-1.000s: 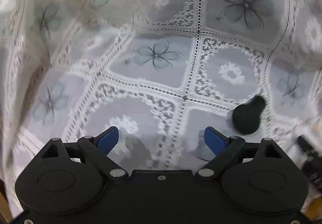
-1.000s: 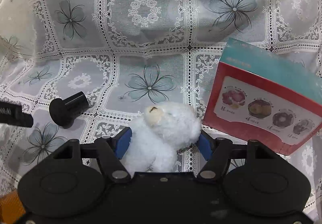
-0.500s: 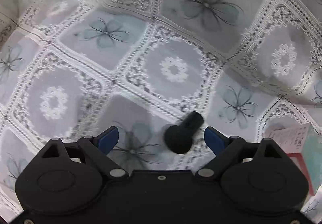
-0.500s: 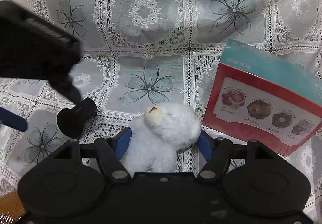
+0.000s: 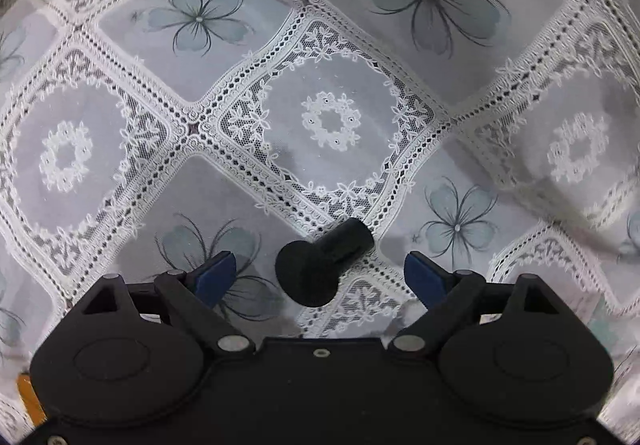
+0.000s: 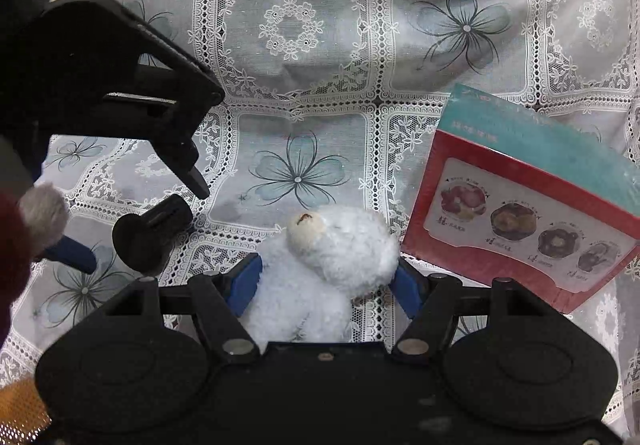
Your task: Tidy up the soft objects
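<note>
Left wrist view: the left gripper (image 5: 320, 277) is seen with its blue-padded fingers (image 5: 214, 275) spread wide apart over the white lace tablecloth with grey-blue printed flowers (image 5: 328, 121). A black flared plastic piece with a round disc end and a short cylindrical stem (image 5: 322, 263) lies on the cloth between the fingers, touching neither pad. The lower part of the disc is close to the gripper body, and what lies beneath that body is hidden. An orange patch (image 5: 28, 397) is cut off at the lower left edge and cannot be identified.

Right wrist view: the right gripper (image 6: 326, 283) is shown with its blue pads pressed against both sides of a white fluffy plush bear with a cream muzzle (image 6: 328, 265), so the bear is clamped; its lower body is hidden behind the gripper housing. A red and teal cardboard box with pictured pastries (image 6: 524, 213) stands tilted to the right, its far corner cut off by the frame. At the left, the left gripper (image 6: 148, 205) is seen from the side above the black flared piece (image 6: 150, 235), only one blue finger (image 6: 72, 251) being clearly visible. A blurred grey-and-dark-red shape (image 6: 28, 229) at the left edge cannot be made out.
</note>
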Tool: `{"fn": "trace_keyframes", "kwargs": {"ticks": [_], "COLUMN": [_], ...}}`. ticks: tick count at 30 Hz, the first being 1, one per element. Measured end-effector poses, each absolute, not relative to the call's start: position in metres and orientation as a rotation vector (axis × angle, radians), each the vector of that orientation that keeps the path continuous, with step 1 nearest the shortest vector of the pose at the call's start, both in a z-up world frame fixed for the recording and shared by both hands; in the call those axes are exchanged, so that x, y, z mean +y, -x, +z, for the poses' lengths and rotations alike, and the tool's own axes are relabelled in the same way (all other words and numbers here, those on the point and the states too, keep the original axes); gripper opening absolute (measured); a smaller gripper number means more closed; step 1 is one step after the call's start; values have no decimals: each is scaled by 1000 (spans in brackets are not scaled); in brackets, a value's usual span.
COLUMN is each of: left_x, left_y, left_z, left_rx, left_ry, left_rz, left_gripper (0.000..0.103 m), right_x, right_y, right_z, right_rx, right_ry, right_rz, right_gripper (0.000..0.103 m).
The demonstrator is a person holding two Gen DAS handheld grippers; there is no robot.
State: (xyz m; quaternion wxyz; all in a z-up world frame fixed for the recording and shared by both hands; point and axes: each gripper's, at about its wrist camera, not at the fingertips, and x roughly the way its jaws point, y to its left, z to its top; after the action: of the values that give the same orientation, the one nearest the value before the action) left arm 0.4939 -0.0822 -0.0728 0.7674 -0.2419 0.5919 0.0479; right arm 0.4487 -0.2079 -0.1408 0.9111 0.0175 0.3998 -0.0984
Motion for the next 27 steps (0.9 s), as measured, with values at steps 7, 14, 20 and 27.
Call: {"fn": "trace_keyframes", "kwargs": {"ticks": [7,14,20,27], "left_x": [-85,-85,-93,-73], "left_y": [-502,-503,-504,-493], "left_z": [-79,-79,-76,-64], "left_rx": [1319,1289,1289,1280], "left_ry": [543,471,291,43], "left_rz": [108,88,-49,-132], "left_gripper": [59,52,39,37], "right_x": [-208,-206,-207,-208], "right_y": [-448,-449,-449,-450], "right_z": [-140,-140,-141,-141], "right_rx": [820,821,823,822], "right_ry": [-36,-32,-34,-34], "right_rz": [-203,-204,-204,-204], "right_gripper": [68,68,68,68]}}
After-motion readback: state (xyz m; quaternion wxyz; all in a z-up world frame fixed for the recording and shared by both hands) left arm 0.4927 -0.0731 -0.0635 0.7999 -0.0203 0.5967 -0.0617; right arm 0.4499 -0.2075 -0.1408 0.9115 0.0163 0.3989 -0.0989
